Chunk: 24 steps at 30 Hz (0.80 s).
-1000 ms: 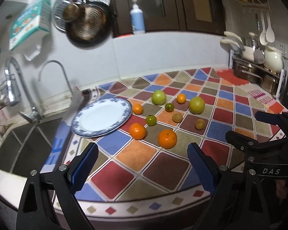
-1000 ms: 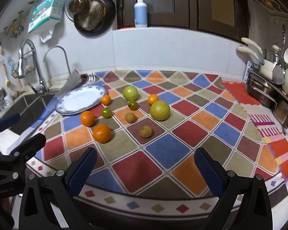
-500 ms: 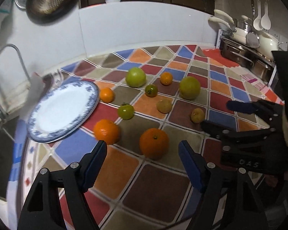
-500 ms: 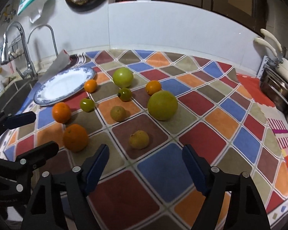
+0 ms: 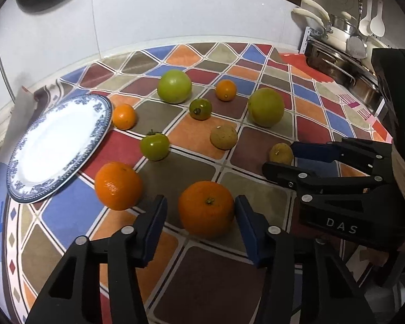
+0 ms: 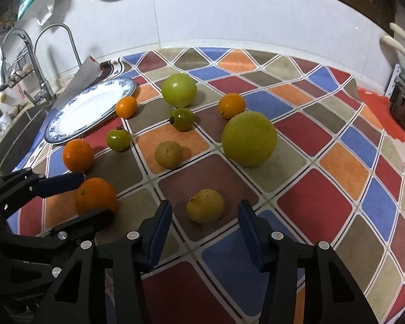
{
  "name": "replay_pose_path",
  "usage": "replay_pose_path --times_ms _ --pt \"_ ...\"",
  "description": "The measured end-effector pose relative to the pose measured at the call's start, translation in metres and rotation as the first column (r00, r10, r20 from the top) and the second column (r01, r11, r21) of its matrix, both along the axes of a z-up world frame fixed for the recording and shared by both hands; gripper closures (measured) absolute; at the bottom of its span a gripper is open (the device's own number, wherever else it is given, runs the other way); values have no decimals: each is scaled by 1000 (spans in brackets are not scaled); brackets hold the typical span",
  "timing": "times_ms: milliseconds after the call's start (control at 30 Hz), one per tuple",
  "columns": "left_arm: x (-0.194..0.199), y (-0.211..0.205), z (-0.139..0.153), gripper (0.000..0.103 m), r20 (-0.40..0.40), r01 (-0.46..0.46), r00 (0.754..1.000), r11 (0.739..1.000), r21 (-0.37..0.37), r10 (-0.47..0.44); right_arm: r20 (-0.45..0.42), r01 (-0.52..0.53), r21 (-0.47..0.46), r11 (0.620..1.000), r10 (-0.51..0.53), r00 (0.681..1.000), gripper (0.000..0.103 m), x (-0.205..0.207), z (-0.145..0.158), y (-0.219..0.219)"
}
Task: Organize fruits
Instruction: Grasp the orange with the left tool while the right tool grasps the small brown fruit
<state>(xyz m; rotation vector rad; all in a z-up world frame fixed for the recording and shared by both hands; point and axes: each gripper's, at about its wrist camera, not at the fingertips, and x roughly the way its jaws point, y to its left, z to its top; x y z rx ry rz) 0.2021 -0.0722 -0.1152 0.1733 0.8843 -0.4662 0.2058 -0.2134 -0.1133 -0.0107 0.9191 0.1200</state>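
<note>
Several fruits lie loose on a colourful checked cloth. My left gripper (image 5: pixel 199 216) is open, its blue pads on either side of a large orange (image 5: pixel 206 207), apart from it; the same orange shows in the right wrist view (image 6: pixel 95 195). My right gripper (image 6: pixel 204 225) is open around a small yellow fruit (image 6: pixel 205 205), which also shows in the left wrist view (image 5: pixel 280 153). A blue-rimmed white plate (image 5: pixel 54 145) lies empty at the left. A second orange (image 5: pixel 118 185) sits beside the first.
Two big green fruits (image 6: pixel 179 90) (image 6: pixel 249 142), two small green tomatoes (image 6: pixel 118 140) (image 6: pixel 182 118), a brownish fruit (image 6: pixel 168 154) and two small oranges (image 6: pixel 126 107) (image 6: pixel 231 105) lie further back. A sink with taps (image 6: pixel 43 91) is at the left; steel pans (image 5: pixel 337 62) stand at the right.
Both grippers have moved forward and down to the cloth. The left now brackets the large orange, the right brackets the small yellow fruit. No fruit has moved.
</note>
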Motion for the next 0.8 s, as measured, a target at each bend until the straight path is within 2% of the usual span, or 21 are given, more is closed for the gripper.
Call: replay_pose_path --times_ms 100,267,500,800 --pt "3 -2 -1 61 -15 13 1000 1000 -11 -13 -18 -8 9 1000 8 1000 62 2 -3 -1" --pt "3 -4 -1 62 -17 14 1000 1000 -9 -14 -20 -12 11 1000 12 1000 74 3 -3 0" --pt "0 2 12 62 21 1 1000 1000 -13 -1 4 -20 4 1000 20 1000 74 -2 5 4" --pt "-8 24 47 62 98 -30 995 998 -52 36 82 -48 30 998 45 996 74 -14 40 20"
